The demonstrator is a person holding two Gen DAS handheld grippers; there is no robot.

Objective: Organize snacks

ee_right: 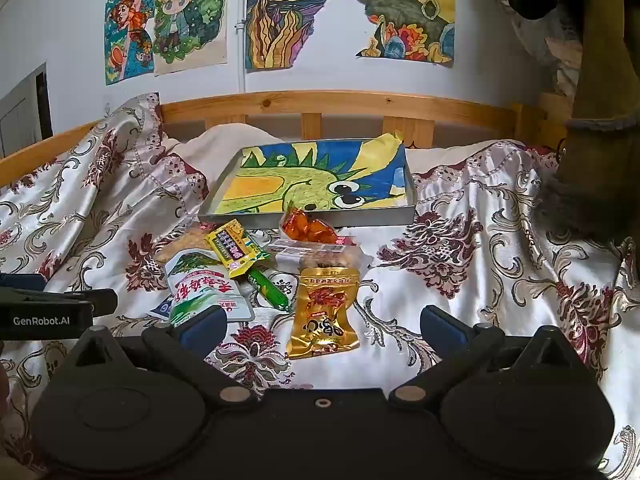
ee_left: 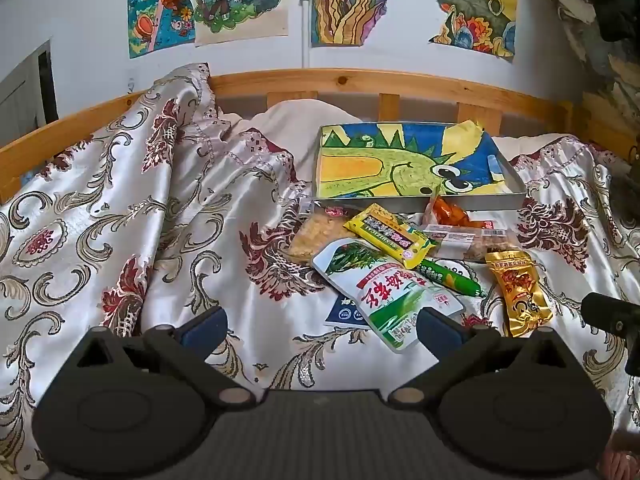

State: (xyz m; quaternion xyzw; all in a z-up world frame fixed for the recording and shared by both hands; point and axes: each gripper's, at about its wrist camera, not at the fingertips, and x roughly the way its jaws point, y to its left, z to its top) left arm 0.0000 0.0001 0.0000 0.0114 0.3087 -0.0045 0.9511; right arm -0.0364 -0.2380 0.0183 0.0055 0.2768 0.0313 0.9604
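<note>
Left wrist view: left gripper (ee_left: 320,326) spread wide, nothing held, the green-and-white pouch (ee_left: 390,294) at 1 o'clock of its fingers. Right wrist view alone shows the gold packet (ee_right: 324,312) between the wide, empty fingers of the right gripper (ee_right: 322,326), and a tan plush shape (ee_right: 600,80) at 2 o'clock. The snacks lie heaped at 6 o'clock of the tray (ee_left: 416,200). Floral satin bedspread (ee_right: 500,280); wooden bed rail (ee_right: 340,104); drawings (ee_right: 352,12) on the wall.

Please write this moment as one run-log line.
left gripper open, empty | right gripper open, empty | snacks on bedspread | tray empty
</note>
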